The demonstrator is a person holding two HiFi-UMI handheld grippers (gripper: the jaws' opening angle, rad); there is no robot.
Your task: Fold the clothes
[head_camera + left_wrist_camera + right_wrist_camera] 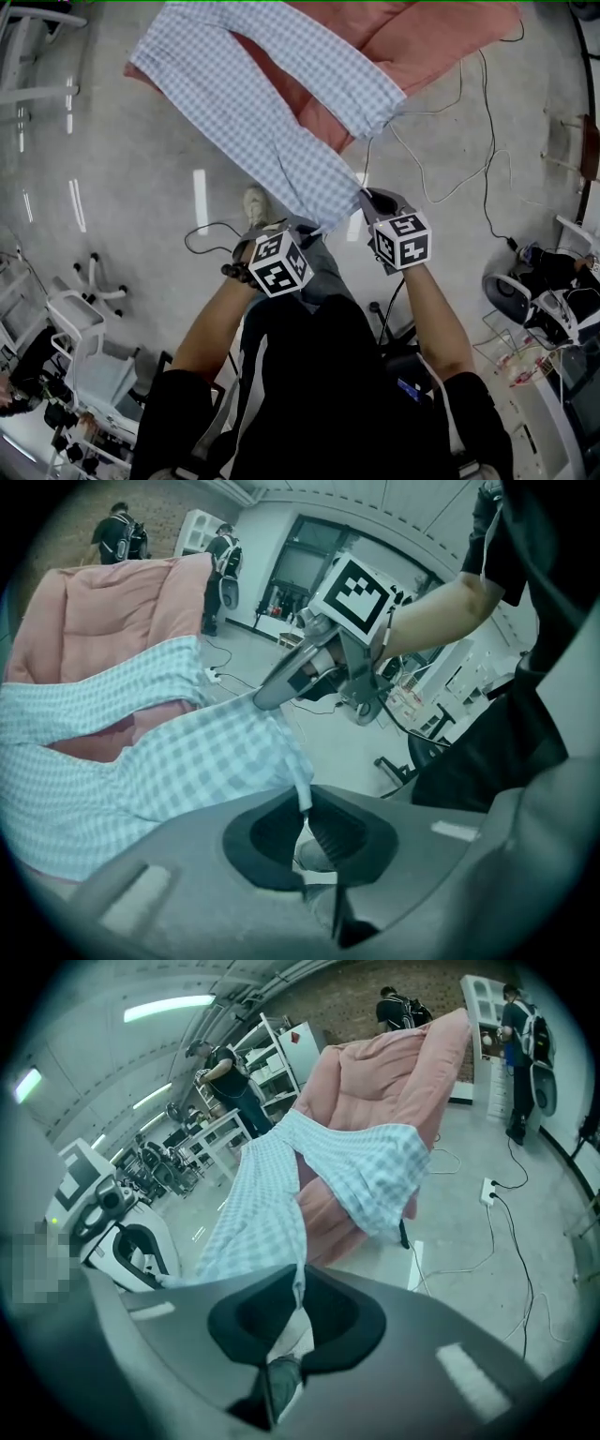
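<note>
Light blue checked trousers lie over a surface covered with pink cloth. One leg is stretched off the edge toward me. Both grippers hold the end of that leg in mid-air. My left gripper is shut on one corner of the hem. My right gripper is shut on the other corner. In the left gripper view the checked fabric runs into the closed jaws, and the right gripper shows just beyond. The right gripper view has the fabric pinched between its jaws.
Cables trail over the grey floor to the right of the pink surface. White chairs and equipment stand at the lower left, more gear at the right. My shoe is under the stretched leg. People stand by shelves far off.
</note>
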